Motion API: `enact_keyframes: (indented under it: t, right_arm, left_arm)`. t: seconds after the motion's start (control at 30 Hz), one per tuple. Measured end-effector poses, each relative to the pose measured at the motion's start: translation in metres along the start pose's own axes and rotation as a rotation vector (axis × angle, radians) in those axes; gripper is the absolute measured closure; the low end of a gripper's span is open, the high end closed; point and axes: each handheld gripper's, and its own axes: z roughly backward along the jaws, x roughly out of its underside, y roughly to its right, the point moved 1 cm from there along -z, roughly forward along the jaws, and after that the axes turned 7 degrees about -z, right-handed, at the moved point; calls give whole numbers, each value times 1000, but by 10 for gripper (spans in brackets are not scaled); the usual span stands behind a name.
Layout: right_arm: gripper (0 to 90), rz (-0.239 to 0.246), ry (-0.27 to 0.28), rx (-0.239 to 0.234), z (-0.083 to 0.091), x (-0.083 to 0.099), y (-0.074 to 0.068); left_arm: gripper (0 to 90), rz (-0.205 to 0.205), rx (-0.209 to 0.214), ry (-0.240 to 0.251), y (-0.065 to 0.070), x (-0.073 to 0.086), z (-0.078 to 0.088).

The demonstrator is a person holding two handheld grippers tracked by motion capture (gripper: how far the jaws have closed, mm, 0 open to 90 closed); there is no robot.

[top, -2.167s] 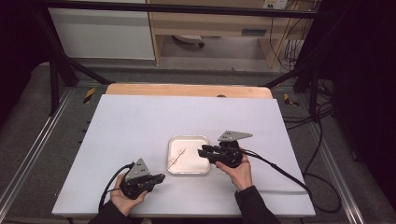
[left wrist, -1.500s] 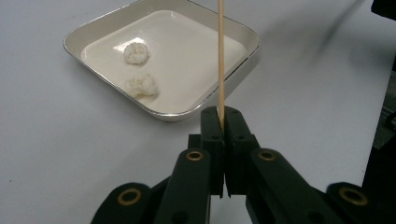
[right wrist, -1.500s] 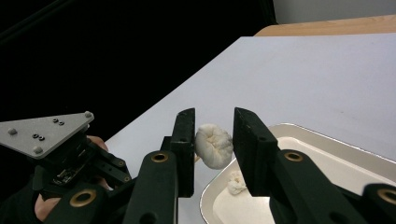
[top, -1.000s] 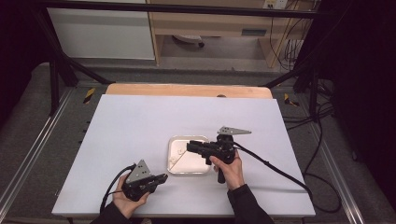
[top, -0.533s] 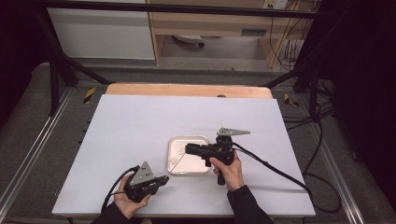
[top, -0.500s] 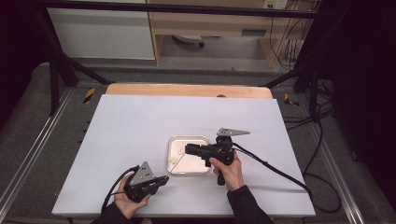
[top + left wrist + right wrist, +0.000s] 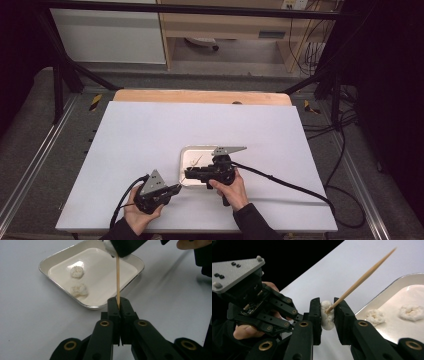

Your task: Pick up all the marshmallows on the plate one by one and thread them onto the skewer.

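My left gripper (image 7: 119, 303) is shut on the lower end of a thin wooden skewer (image 7: 117, 277). The skewer rises to a white soft lump (image 7: 326, 315), and my right gripper (image 7: 327, 307) is shut on that lump. The skewer (image 7: 362, 278) enters the lump and its pointed end sticks out beyond it. Both grippers meet at the near left corner of a small metal tray (image 7: 192, 150); the left gripper (image 7: 176, 188) is just below the right gripper (image 7: 188, 174). Two more white lumps (image 7: 77, 271) (image 7: 79, 289) lie in the tray (image 7: 45, 263).
The tray stands on a white table top (image 7: 150, 130) with a wooden strip (image 7: 200, 96) along its far edge. Black cables (image 7: 290, 185) trail from the grippers across the near right of the table. A dark metal frame surrounds the table.
My right gripper has swung from over the tray towards its near left corner with the lump. The left gripper has shifted slightly right, and the skewer now meets the lump.
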Motion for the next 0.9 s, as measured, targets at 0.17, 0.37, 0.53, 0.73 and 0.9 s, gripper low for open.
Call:
enact_keyframes:
  t: [0.17, 0.37, 0.53, 0.73, 0.9]
  right_arm:
    - [768, -4, -22, 3, -5, 5, 1]
    - [761, 1, -37, 12, -8, 9, 2]
    - [666, 23, -23, 37, -4, 6, 0]
    - [390, 98, -8, 116, 10, -1, -5]
    - [203, 170, 9, 229, 20, -2, 2]
  left_arm:
    - [886, 18, 2, 5, 0, -1, -5]
    - [886, 25, 7, 8, 0, -2, -9]
    - [886, 27, 7, 13, -2, -1, -6]
    - [886, 36, 5, 16, -6, 2, 0]
    - [886, 44, 0, 3, -12, 5, 7]
